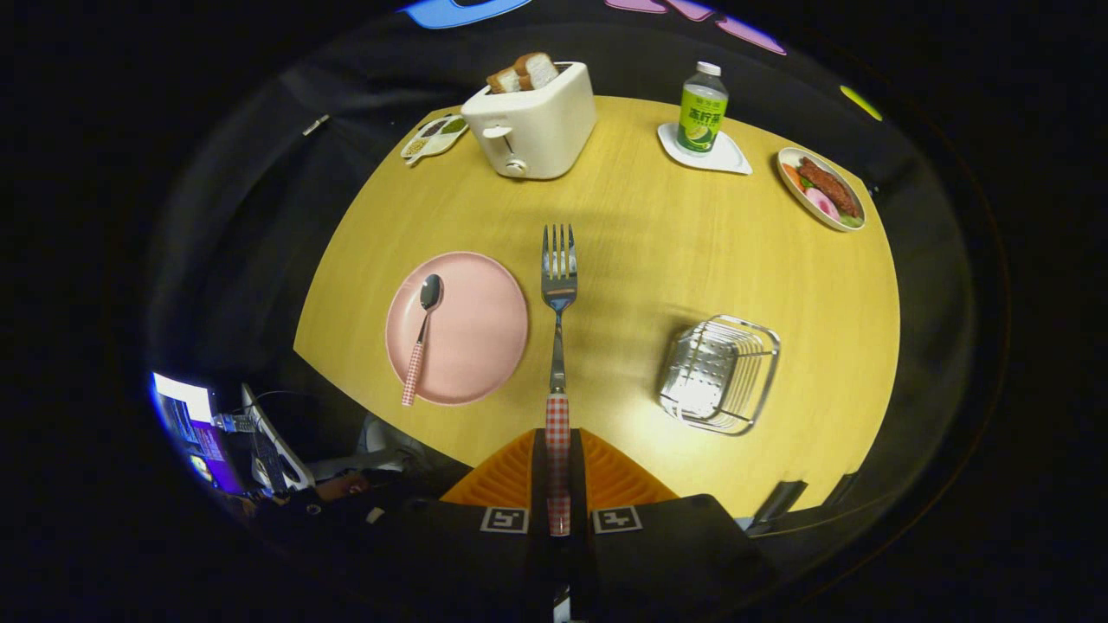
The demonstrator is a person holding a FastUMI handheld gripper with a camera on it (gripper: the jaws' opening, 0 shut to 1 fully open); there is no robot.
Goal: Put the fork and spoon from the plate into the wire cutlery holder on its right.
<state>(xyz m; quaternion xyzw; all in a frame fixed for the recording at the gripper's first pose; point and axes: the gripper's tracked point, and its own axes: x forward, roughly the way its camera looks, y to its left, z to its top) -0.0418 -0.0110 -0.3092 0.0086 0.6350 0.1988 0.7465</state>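
- Gripper (558, 484) fingers clamp the fork (558, 346) by its checked handle, tines pointing ahead.
- Spoon (421, 336) lies on the pink plate (476, 329), ahead-left.
- Wire cutlery holder (718, 374) stands ahead-right on the wooden table (640, 234).

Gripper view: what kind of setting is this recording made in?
Likely a staged breakfast table in a recording booth: a wooden table with a toaster, a bottle and a food plate, black cloth behind. The gripper is shut on the fork.
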